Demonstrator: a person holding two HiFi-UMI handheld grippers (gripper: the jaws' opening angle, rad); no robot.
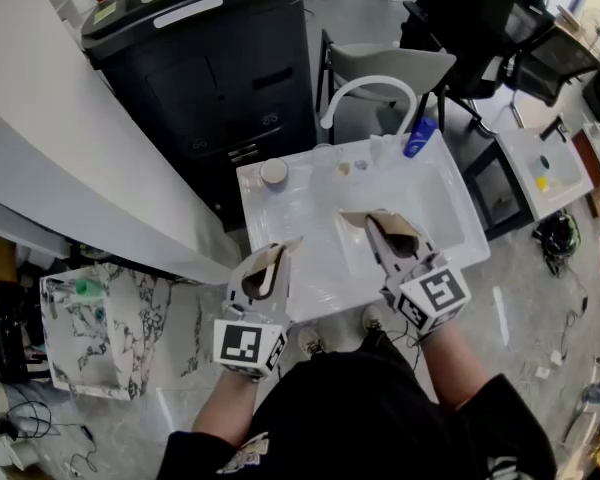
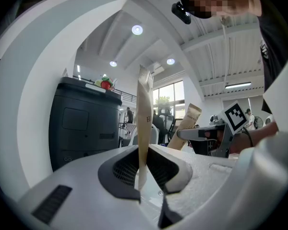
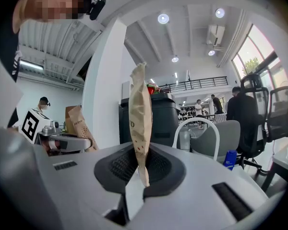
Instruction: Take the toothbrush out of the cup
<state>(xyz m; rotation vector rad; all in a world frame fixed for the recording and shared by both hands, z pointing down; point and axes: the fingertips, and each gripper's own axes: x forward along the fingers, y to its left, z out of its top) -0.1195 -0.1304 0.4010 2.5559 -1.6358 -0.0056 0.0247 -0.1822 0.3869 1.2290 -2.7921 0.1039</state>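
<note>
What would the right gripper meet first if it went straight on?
Probably the black cabinet beyond its held paper packet; the white faucet arches just right of that line, depth unclear.

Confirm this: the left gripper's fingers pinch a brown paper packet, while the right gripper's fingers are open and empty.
Wrong on the right gripper. It is not empty: its fingers are shut on a second brown paper packet, which stands upright between them in the right gripper view. The rest holds: the left gripper does pinch its own brown paper packet.

Matt brown paper packet (image 3: pixel 140 119), matt grey plastic right claw (image 3: pixel 140 169), glossy white basin (image 1: pixel 448 206).
</note>
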